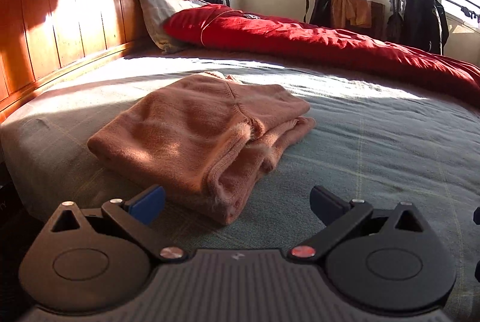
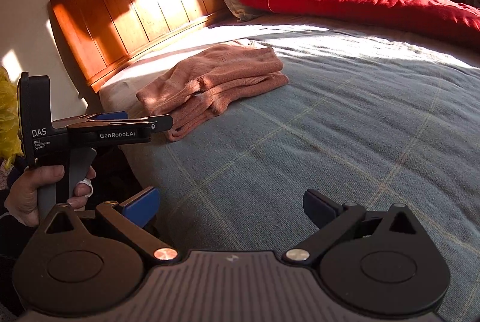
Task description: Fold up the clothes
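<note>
1. The pink garment lies folded in layers on the grey-blue bedcover, near the corner of the bed close to the wooden headboard
2. The left gripper has its jaws spread wide and holds nothing; it is just in front of the near edge of the garment, not touching it
3. The right gripper also has its jaws wide apart and empty, over the bare bedcover, well apart from the garment
4. A hand holds the handle of the left gripper beside the bed
5. A red quilt and a pillow lie at the far side of the bed
</note>
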Demonstrator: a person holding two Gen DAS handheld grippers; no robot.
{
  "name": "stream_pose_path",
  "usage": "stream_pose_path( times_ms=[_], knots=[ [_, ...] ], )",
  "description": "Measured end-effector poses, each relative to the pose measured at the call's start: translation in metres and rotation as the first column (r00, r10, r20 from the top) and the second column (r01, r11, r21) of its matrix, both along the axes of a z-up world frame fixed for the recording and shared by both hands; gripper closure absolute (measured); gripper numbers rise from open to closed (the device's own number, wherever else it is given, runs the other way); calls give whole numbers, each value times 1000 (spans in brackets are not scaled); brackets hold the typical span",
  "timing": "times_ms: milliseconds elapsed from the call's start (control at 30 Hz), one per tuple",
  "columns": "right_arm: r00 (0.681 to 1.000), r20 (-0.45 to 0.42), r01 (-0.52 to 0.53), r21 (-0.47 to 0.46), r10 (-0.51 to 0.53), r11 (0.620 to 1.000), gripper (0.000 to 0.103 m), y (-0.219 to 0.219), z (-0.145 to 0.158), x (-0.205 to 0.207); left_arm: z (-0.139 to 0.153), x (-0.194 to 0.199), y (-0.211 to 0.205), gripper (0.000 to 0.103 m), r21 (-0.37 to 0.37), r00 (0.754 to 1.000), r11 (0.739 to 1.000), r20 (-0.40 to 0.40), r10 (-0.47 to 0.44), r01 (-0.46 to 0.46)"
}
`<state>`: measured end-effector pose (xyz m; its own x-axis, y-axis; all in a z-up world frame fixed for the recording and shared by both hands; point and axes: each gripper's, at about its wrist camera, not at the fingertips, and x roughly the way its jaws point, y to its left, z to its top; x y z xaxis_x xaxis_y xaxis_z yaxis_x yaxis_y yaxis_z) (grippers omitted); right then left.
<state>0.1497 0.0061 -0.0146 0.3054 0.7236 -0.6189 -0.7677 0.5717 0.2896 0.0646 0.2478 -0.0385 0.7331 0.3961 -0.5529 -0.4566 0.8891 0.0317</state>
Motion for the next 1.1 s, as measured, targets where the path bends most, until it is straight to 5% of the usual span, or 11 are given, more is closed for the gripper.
stream_pose_path(
  times_ms=[133, 267, 367, 833, 1100],
  knots=[
    [1000, 19, -22, 8, 22, 1000, 0, 2, 6, -10, 9, -15, -12, 1, 48, 1000, 999, 6, 13, -13],
    [997, 64, -44, 4, 43, 999, 0, 2, 13, -24, 17, -27, -30, 1, 109, 997, 992, -34, -64, 68],
    [992, 113, -52, -6, 52, 999, 0, 0, 19, -36, 23, -38, -38, 1, 78, 994, 990, -15, -112, 113],
    [981, 195, 7, -61, 5, 998, 0, -8, 32, -71, 47, -86, -67, 1, -9, 1000, 1000, 20, 9, -9],
    [968, 247, 57, -78, -36, 995, 0, 5, 55, -88, 80, -115, -84, 1, 64, 999, 998, 41, 13, -16]
  ],
)
